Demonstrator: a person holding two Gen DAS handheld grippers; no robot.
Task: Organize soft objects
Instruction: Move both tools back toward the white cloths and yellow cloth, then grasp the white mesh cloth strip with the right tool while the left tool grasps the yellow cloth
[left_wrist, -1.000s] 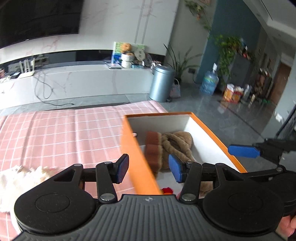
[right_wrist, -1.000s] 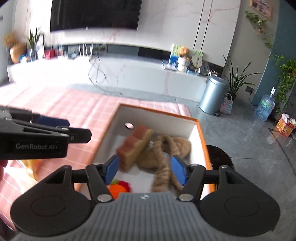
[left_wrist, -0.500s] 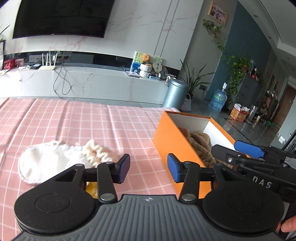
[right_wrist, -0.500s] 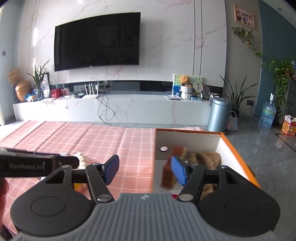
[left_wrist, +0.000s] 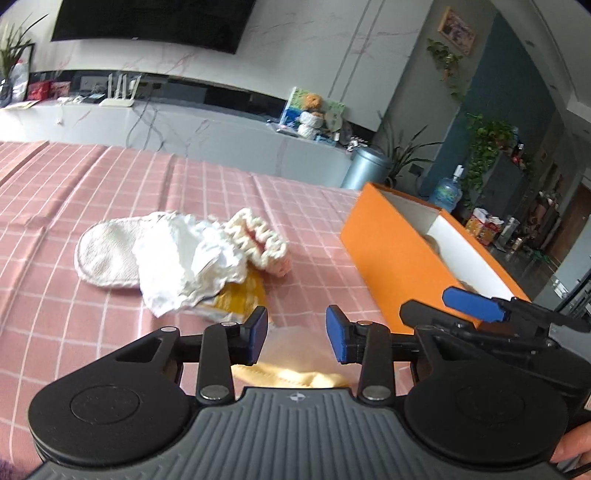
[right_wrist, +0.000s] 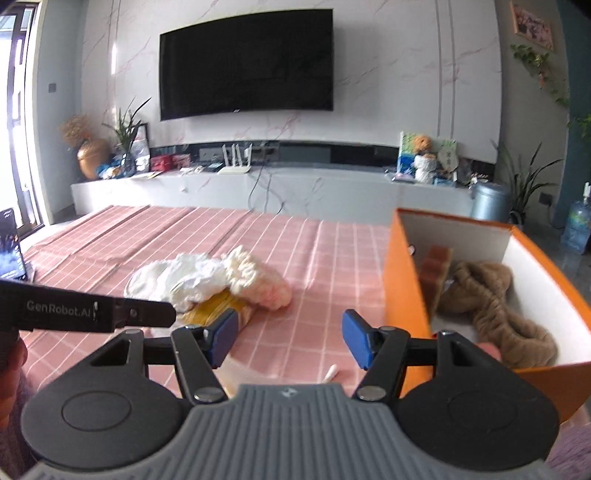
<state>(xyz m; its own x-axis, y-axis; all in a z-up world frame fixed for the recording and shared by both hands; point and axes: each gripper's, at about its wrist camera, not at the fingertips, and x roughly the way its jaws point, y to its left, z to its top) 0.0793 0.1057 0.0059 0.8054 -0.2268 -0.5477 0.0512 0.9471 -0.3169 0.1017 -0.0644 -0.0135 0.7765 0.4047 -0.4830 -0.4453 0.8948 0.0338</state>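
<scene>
Soft pile (left_wrist: 192, 258) newly ahead (box (left_wrist: 399, 258) aside)

Right gripper (right_wrist: 288, 338): jaws apart, nothing between.
Box (right_wrist: 402, 295): orange, three o'clock; brown scarf (right_wrist: 495, 302) inside.
Cloth pile (right_wrist: 210, 280): eleven o'clock, on tablecloth (right_wrist: 314, 258).

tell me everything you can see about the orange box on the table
The orange box is an open, lidless rectangular box that looks like cardboard, orange outside and white inside. It sits upright on the pink checked tablecloth, right of the pile of loose soft things. Inside lie a brown knitted band and a rust-brown folded piece leaning by the near wall. Neither pair of tongs touches it.
</scene>
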